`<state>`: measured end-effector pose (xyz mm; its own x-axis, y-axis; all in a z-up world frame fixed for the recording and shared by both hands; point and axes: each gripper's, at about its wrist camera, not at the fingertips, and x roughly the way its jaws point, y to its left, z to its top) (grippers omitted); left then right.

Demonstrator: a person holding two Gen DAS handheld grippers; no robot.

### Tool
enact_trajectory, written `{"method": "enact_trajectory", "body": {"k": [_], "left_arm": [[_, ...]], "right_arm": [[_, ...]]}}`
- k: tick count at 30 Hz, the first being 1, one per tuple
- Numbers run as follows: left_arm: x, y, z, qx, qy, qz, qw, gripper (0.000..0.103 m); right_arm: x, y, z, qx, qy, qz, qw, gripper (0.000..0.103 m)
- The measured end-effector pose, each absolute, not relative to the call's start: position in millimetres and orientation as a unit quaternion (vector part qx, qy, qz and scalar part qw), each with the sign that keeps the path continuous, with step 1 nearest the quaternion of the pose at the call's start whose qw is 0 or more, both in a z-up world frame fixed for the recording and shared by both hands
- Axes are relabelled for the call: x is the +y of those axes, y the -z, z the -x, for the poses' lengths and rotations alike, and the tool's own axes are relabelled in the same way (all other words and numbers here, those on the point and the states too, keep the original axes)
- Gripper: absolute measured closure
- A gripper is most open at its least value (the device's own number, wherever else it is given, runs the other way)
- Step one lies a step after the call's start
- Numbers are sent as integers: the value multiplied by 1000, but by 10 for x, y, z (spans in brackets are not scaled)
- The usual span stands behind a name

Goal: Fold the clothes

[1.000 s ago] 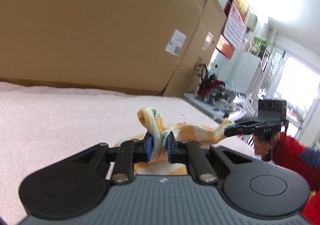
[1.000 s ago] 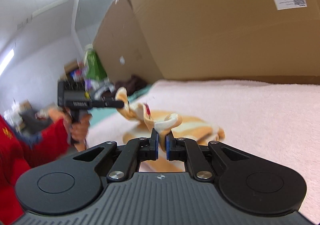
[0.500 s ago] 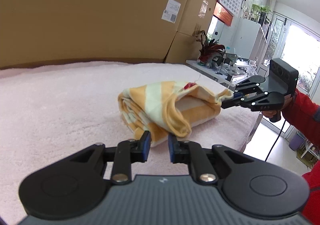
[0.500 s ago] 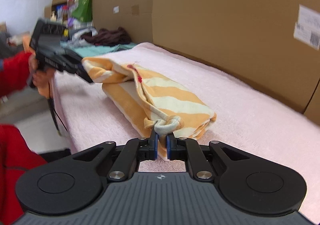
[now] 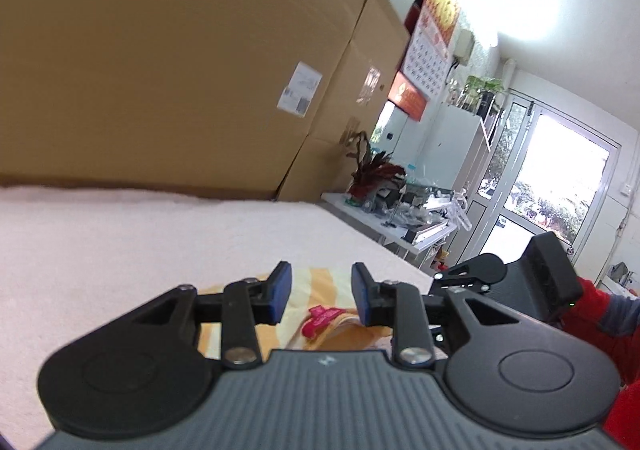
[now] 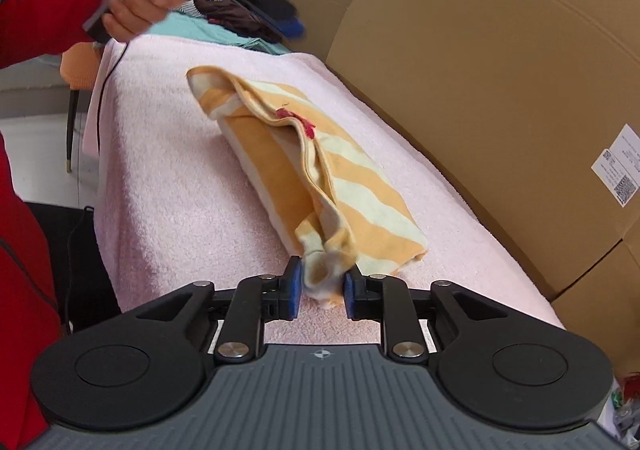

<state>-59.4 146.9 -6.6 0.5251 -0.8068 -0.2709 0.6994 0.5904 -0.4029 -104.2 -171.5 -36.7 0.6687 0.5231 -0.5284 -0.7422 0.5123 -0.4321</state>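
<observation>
Both grippers stood spread: the left gripper [image 5: 318, 296] empty, the right gripper's [image 6: 319, 287] fingers [image 6: 293, 286] loosely flanking the folded striped shirt [image 6: 320, 178] on the pink-towelled desk [image 6: 168, 186], cardboard boxes [image 6: 480, 70] close behind.

A pale pink terry towel [image 6: 168, 186] covers the work surface, perhaps a table. A folded orange-and-cream striped garment [image 6: 320, 186] lies on it. Teal and dark clothes [image 6: 224, 30] sit at its far end.

The left wrist camera sits low behind its left claw [image 5: 320, 292], facing along the worktop [image 5: 120, 242] toward a glass door [image 5: 556, 186]. The right wrist camera looks down from higher over its right claw [image 6: 319, 284]. Both views share the striped garment [image 6: 320, 170] and the cardboard boxes [image 5: 160, 70].
</observation>
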Motion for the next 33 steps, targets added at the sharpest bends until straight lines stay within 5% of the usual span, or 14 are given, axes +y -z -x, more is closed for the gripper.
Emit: {"method": "enact_trajectory", "body": {"k": [5, 10, 15, 20, 29, 32, 33], "left_arm": [[1433, 310, 613, 238, 438, 137, 856, 77], [1424, 492, 652, 248, 441, 148, 850, 77], [1357, 475, 778, 232, 428, 109, 867, 74], [1411, 512, 861, 215, 425, 94, 874, 67], [1564, 255, 887, 185, 460, 126, 859, 68], [1513, 199, 794, 172, 442, 161, 866, 52], [1457, 232, 734, 187, 422, 155, 874, 54]], "right_arm": [[-1832, 189, 1194, 205, -411, 285, 842, 82], [-2022, -221, 1210, 139, -435, 109, 883, 82], [-1722, -100, 606, 170, -350, -29, 920, 82], [-1514, 263, 458, 223, -287, -9, 931, 82], [-1536, 518, 847, 171, -250, 39, 952, 82], [-1515, 522, 761, 169, -243, 31, 955, 82], [-1501, 521, 744, 169, -241, 30, 955, 82]]}}
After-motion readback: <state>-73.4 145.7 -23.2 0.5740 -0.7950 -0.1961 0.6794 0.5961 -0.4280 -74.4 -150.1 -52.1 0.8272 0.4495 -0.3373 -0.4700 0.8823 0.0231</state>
